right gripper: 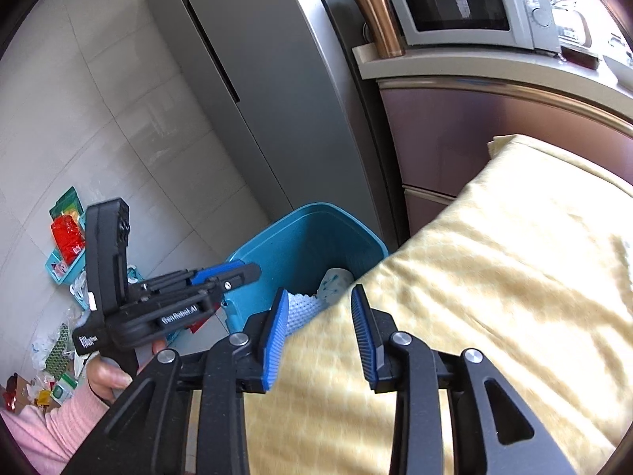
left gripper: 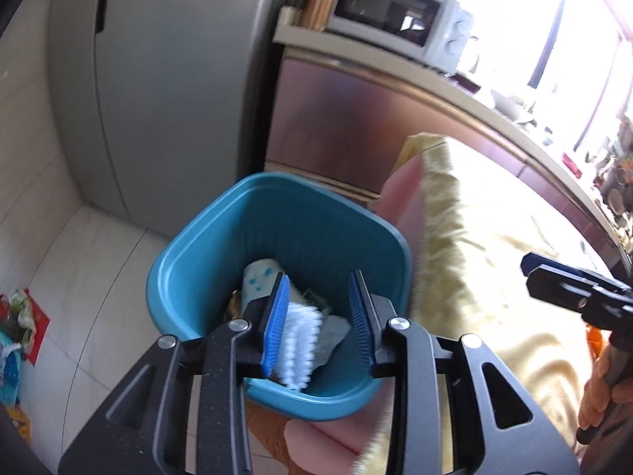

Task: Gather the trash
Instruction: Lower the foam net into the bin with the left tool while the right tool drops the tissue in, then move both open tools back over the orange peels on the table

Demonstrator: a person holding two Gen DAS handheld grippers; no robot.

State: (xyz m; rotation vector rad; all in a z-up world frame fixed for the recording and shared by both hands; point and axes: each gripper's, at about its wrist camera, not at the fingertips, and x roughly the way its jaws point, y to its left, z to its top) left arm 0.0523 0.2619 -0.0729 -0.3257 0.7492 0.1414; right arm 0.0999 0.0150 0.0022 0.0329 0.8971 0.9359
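In the left wrist view, the left gripper (left gripper: 320,324) hung over the teal plastic waste bin (left gripper: 190,261) with its blue-padded fingers (left gripper: 277,324) apart and nothing pressed between them. Below and between the fingers a crumpled white tissue (left gripper: 300,348) lay or was falling inside the bin, beside a pale printed paper cup (left gripper: 261,277) and other scraps. The bin stood on the pale tiled floor (left gripper: 79,257), just beside a surface covered in yellow patterned cloth (left gripper: 494,277). At the far left, colourful wrappers (left gripper: 19,316) lay scattered on the floor. The right gripper (left gripper: 554,281) showed at the right edge; its state could not be told from there. In the right wrist view, the right gripper (right gripper: 320,332) hovered above the near left edge of the yellow cloth (right gripper: 494,277), fingers (right gripper: 275,336) parted and empty, with the bin (right gripper: 300,245) just beyond them and the white tissue (right gripper: 302,306) visible inside. The left gripper (right gripper: 237,273) reached over the bin's left rim. More wrappers (right gripper: 67,233) and a heap of packets (right gripper: 51,360) littered the floor to the left. Judged from this, several pieces were already binned, yet most of the floor litter was left to collect.
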